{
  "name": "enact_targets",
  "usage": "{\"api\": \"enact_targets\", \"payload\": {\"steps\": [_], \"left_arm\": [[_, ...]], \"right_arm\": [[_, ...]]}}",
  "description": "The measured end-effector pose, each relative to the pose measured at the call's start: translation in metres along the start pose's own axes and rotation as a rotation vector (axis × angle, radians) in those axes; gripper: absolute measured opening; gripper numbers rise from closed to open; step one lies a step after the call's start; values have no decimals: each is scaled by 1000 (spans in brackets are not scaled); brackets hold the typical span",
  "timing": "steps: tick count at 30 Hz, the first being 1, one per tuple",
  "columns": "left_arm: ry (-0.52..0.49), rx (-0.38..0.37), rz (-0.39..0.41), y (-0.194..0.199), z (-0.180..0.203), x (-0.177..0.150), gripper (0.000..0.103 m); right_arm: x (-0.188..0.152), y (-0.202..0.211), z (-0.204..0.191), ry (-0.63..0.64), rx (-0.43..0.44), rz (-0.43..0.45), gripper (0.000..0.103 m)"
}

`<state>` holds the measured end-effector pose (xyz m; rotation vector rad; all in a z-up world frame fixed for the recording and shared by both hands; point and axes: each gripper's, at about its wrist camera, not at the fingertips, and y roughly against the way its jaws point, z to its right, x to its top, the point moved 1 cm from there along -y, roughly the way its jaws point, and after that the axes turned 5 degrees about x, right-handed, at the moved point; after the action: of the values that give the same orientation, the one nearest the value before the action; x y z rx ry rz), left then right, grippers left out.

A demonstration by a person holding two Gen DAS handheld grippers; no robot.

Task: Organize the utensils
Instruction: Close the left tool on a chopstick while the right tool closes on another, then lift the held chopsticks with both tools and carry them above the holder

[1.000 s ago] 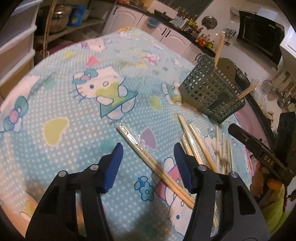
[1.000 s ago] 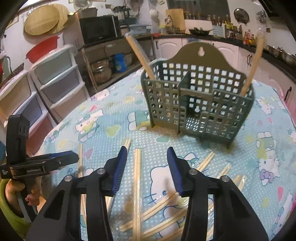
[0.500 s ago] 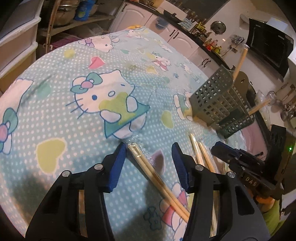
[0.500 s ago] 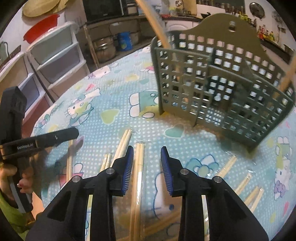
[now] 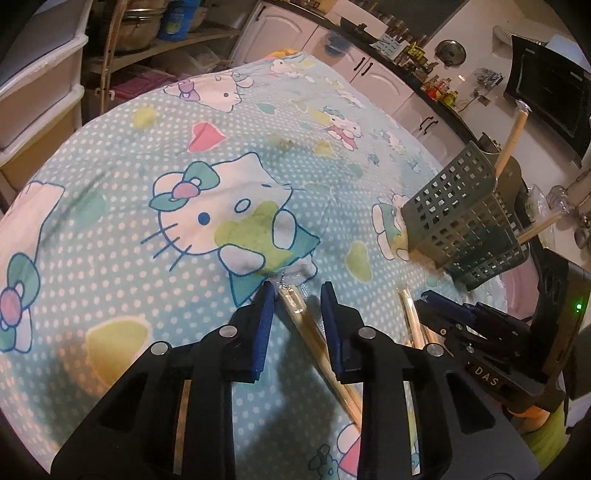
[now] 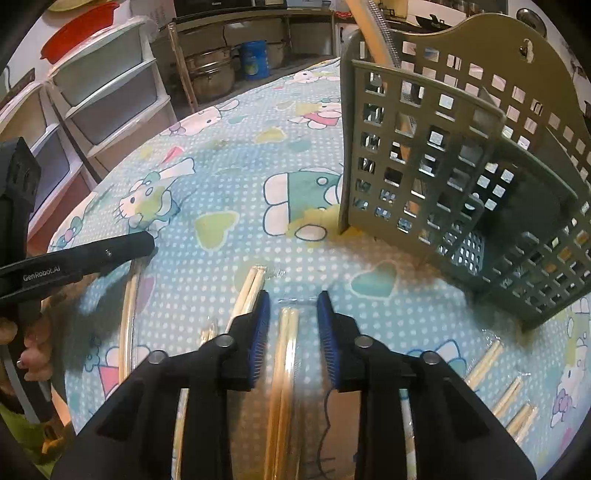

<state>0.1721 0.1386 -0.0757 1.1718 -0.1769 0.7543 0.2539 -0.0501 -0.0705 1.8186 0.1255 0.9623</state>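
A wrapped pair of wooden chopsticks [image 5: 297, 314] lies on the Hello Kitty tablecloth [image 5: 147, 155], its tip between the jaws of my left gripper [image 5: 297, 293]. Those jaws are closing, with a gap still showing on each side. My right gripper [image 6: 293, 297] straddles the end of another wrapped pair [image 6: 286, 339]; its jaws are closing too and do not touch it. The green slotted utensil holder [image 6: 443, 166] stands behind, with chopsticks [image 6: 369, 29] leaning in it. In the left wrist view the holder [image 5: 461, 221] is at the right, beside the right gripper [image 5: 443, 306].
More wrapped chopsticks lie loose: one pair [image 6: 251, 288] just left of the right gripper, several [image 6: 487, 362] at the right. The left gripper [image 6: 144, 245] and a hand [image 6: 26, 354] sit at the left. Plastic drawers [image 6: 110, 92] and pots [image 6: 214, 74] stand beyond the table edge.
Both grippers moved forward and down until each has the end of a chopstick pair between its jaws. Both sets of jaws have narrowed a lot.
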Motion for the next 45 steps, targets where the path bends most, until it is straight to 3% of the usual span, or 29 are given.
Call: {"api": "enact_targets", "payload": {"steps": [5, 12, 17, 21, 37, 45], "left_arm": [[-3, 18, 2, -5, 3, 6, 20], [-27, 50, 3, -11, 7, 14, 19], [-60, 95, 7, -13, 10, 20, 6], [-66, 103, 16, -9, 12, 23, 5], [-173, -56, 262, 91, 81, 34, 1], [-229, -133, 326, 120, 119, 38, 1]], "right_arm": [[6, -2, -2, -6, -2, 8, 8], [6, 22, 7, -39, 10, 78, 7], [4, 47, 8, -48, 9, 148, 6], [2, 70, 10, -45, -2, 206, 6], [-8, 166, 39, -98, -40, 445, 3], [-16, 207, 48, -122, -61, 541, 3]]}}
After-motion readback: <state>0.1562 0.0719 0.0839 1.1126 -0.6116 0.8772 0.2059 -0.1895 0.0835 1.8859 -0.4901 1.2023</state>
